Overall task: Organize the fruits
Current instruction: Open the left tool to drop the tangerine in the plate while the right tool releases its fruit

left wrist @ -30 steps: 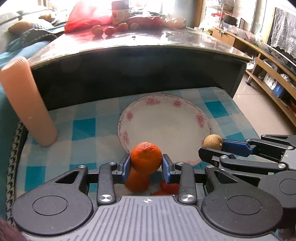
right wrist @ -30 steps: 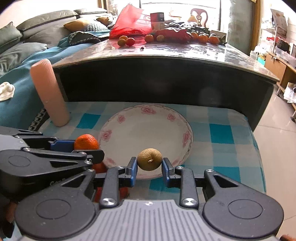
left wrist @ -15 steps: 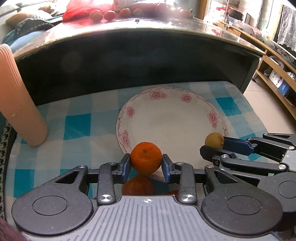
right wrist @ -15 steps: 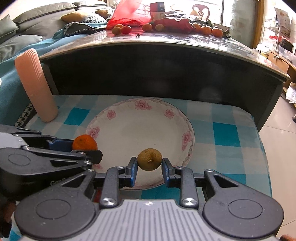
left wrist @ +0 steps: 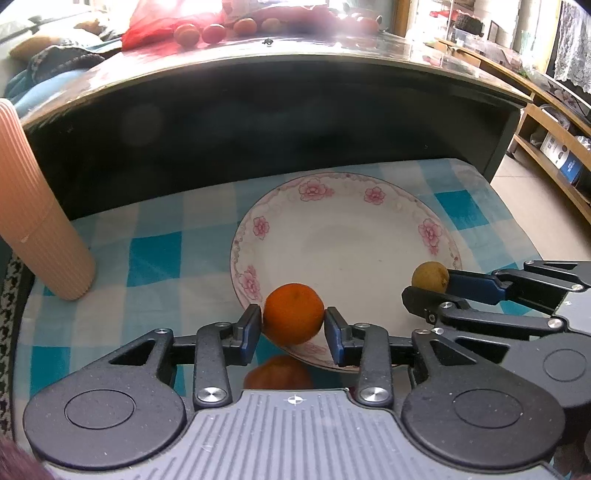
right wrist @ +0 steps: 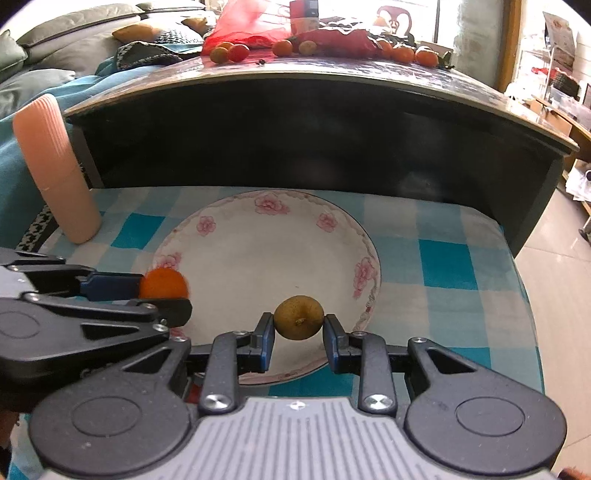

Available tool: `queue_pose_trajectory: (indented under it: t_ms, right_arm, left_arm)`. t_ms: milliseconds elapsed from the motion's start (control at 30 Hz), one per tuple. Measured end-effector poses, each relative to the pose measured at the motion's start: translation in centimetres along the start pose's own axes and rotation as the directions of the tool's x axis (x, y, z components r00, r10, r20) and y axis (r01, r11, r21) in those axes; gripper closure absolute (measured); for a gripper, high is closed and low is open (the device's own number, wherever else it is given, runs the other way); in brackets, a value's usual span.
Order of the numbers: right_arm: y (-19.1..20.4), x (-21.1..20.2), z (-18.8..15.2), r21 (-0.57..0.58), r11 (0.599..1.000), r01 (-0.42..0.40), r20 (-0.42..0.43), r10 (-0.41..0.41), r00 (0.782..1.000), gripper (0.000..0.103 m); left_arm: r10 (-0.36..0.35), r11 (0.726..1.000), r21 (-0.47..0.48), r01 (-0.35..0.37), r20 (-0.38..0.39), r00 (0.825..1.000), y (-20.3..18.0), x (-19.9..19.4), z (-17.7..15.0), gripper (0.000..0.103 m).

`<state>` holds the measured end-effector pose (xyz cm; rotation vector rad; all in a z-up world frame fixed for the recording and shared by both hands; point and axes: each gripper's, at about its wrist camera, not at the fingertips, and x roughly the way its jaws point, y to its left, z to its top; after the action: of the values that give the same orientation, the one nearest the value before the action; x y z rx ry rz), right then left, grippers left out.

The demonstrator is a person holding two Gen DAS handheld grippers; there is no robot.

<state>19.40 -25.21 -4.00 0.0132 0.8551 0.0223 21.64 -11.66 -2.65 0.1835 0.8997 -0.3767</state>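
Note:
A white plate with pink flowers lies on a blue-and-white checked cloth. My left gripper is shut on an orange mandarin, held over the plate's near-left rim. My right gripper is shut on a small brown-green fruit, held over the plate's near-right part. Another orange fruit lies on the cloth just under the left gripper, partly hidden by it.
A ribbed peach-coloured cylinder stands at the cloth's left edge. Behind the plate rises a dark table with several loose fruits and a red bag. Floor and shelves lie to the right.
Both grippers have moved forward with their fruits, from short of the plate's near rim to over the plate. The plate looks larger and nearer.

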Motion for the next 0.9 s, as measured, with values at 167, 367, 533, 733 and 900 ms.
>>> queue_pose_trajectory:
  t_ms: [167,367,533,733,900]
  right_arm:
    - [-0.1,0.2,0.1,0.002,1.000,-0.001,-0.001,0.001,1.000,0.058]
    - [-0.1,0.3,0.1,-0.002,1.000,0.002,0.000,-0.002,1.000,0.058]
    - [-0.2,0.1,0.1,0.000,1.000,0.006,0.005,-0.006,1.000,0.058]
    - [-0.5,-0.3,0.3,0.013,1.000,0.008,0.025,-0.008,1.000,0.058]
    - [-0.5,-0.8,0.4,0.021,1.000,0.007,0.040,-0.008,0.999,0.058]
  left_arm:
    - [-0.001,1.000,-0.004,0.001,0.001,1.000,0.1,0.2,0.0,0.054]
    - [0.010,1.000,-0.005,-0.010,-0.002,1.000,0.1,0.2,0.0,0.051]
    - [0.013,1.000,-0.009,-0.013,0.006,1.000,0.2,0.0,0.1,0.046]
    - [0.016,1.000,-0.012,-0.016,0.022,1.000,0.4,-0.5,0.2,0.039]
    - [0.019,1.000,-0.009,-0.019,0.021,1.000,0.5,-0.6,0.0,0.036]
